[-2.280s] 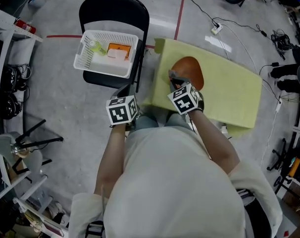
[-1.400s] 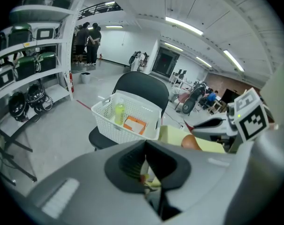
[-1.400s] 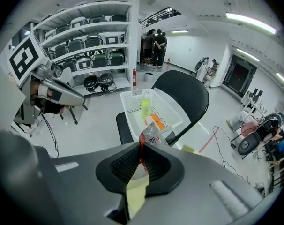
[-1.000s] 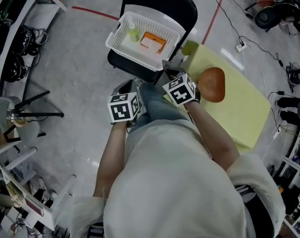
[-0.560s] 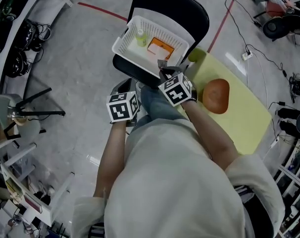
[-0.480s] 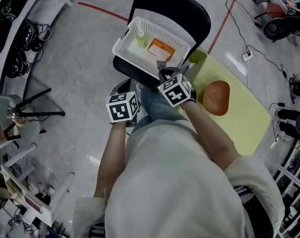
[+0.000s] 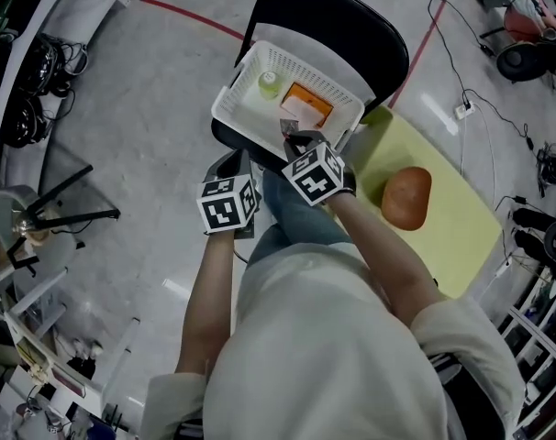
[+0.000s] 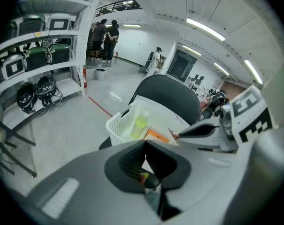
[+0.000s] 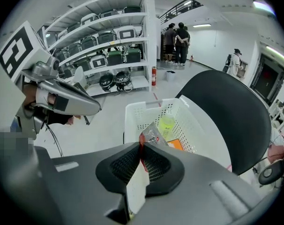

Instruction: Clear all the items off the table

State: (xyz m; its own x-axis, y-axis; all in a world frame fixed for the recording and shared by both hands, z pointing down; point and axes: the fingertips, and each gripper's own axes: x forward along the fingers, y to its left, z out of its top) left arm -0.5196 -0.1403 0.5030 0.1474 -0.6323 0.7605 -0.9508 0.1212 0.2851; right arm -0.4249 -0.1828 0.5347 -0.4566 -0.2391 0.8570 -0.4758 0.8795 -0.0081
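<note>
**Foil packet pinched over the white basket**

Silver and red, the one small packet [image 9: 150, 136] stands upright between the pads of the right gripper [image 7: 294, 137], which are pressed flat on its lower half. It is off the table and hangs over the near side of the basket [image 7: 234, 81], close to the near rim.

The basket is a single white perforated tub. It holds two things: one pale green bottle [image 7: 269, 83] at the far left and one orange box [image 7: 305, 105] just beside the packet. The near left part of the basket floor is bare white.

The basket sits on the seat of one black chair [image 7: 351, 35], and its walls reach nearly to the seat's edges. The chair's backrest rises along the far side.

The left gripper [image 8: 144, 144] has its jaws pressed together on nothing. It sits low beside the right one, nearer the person than the chair's front edge and well clear of the basket.

A corner of the one yellow-green table [image 7: 443, 236] comes up close to the chair's right side. One round brown thing [image 7: 406, 197] lies on it, away from every edge, with bare tabletop all around.

Open grey floor spreads to the left of the chair as far as the shelving. Cables trail over the floor at the far right.
</note>
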